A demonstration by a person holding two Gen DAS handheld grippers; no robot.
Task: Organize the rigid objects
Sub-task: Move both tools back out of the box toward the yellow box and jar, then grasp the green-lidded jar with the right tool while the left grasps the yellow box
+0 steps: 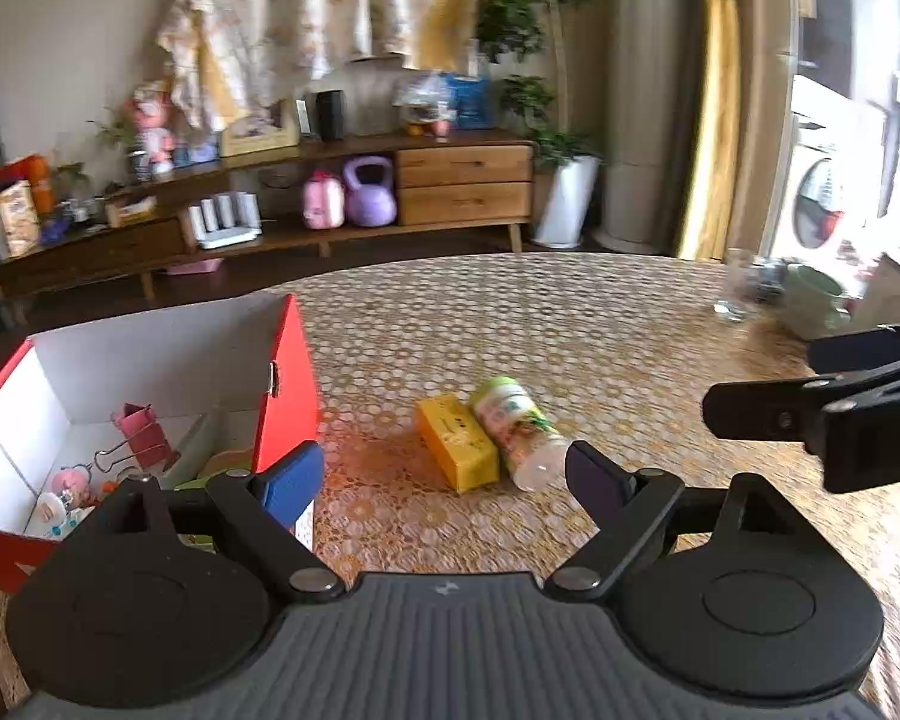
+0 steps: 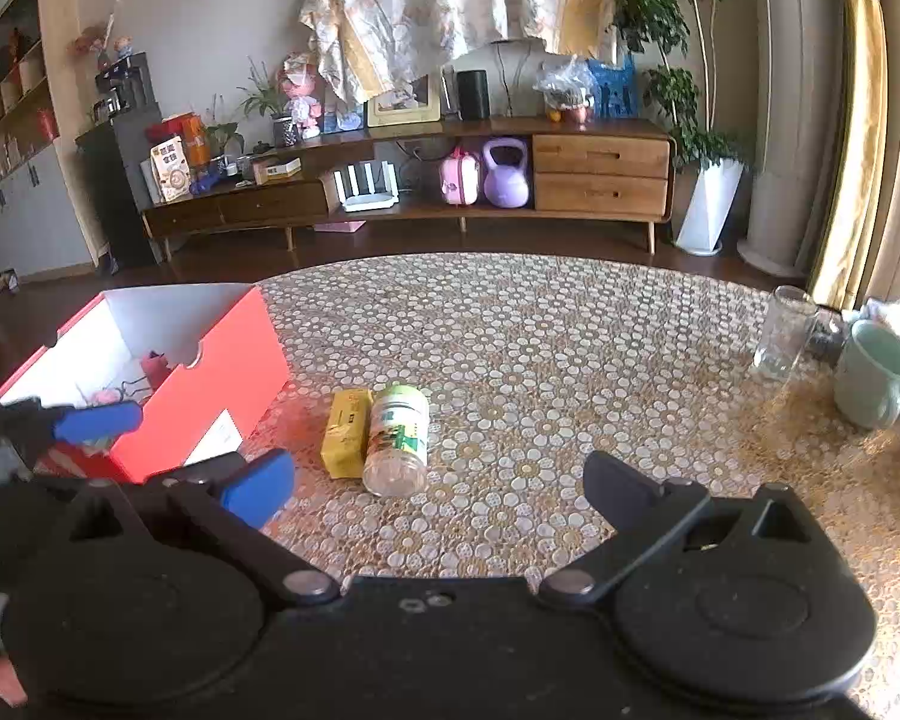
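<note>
A yellow box (image 1: 457, 450) (image 2: 347, 432) and a clear bottle with a green cap (image 1: 517, 432) (image 2: 398, 438) lie side by side on the patterned table. A red box with a white inside (image 1: 150, 372) (image 2: 210, 384) stands open to their left; it holds a pink binder clip (image 1: 141, 429) and small toys. My left gripper (image 1: 444, 474) is open and empty, just in front of the two items. My right gripper (image 2: 438, 480) is open and empty, a little nearer than them; it also shows at the right edge of the left wrist view (image 1: 810, 414).
A clear glass (image 2: 783, 333) and a pale green mug (image 2: 873, 375) stand at the table's right side. The table's lace-pattern cover (image 2: 540, 330) stretches behind the items. A wooden sideboard (image 2: 420, 180) with clutter stands across the room.
</note>
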